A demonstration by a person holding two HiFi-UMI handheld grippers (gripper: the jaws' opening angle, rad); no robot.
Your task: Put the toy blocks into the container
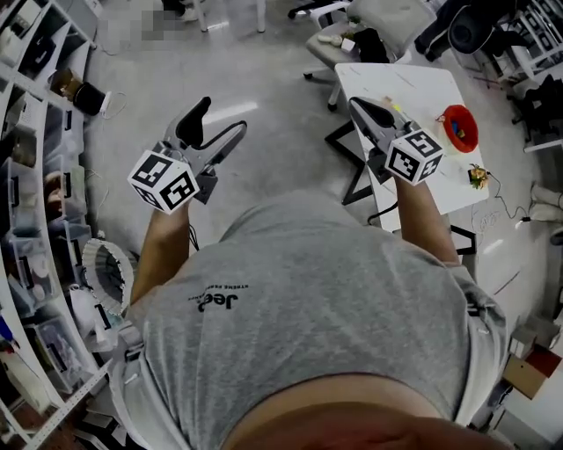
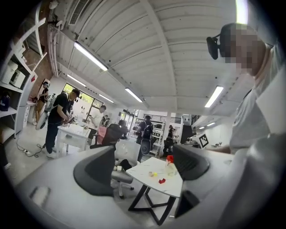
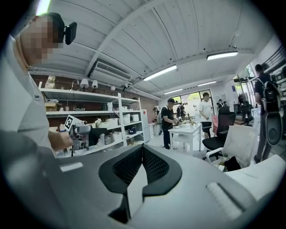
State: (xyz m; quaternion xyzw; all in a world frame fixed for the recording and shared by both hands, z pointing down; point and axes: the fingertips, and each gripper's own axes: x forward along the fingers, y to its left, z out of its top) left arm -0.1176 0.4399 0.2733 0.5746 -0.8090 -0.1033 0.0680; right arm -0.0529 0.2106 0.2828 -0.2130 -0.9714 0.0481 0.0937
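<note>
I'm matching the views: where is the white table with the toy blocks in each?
Head view: white table, upper right.
Left gripper view: table, lower centre, seen between the jaws.
Right gripper view: not made out.
Shared landmark: white office chair, in all three.

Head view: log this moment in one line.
left gripper: open, empty | right gripper: shut, empty | container: on white table | no block held

The only print that can be read is on the grey T-shirt (image 1: 308, 290): dark letters on the chest, seen upside down, spell "Jee", with the last letter unclear. A finer line beside them is too small to read. The left cube (image 1: 164, 181) and right cube (image 1: 413, 156) bear only black-and-white square patterns.
</note>
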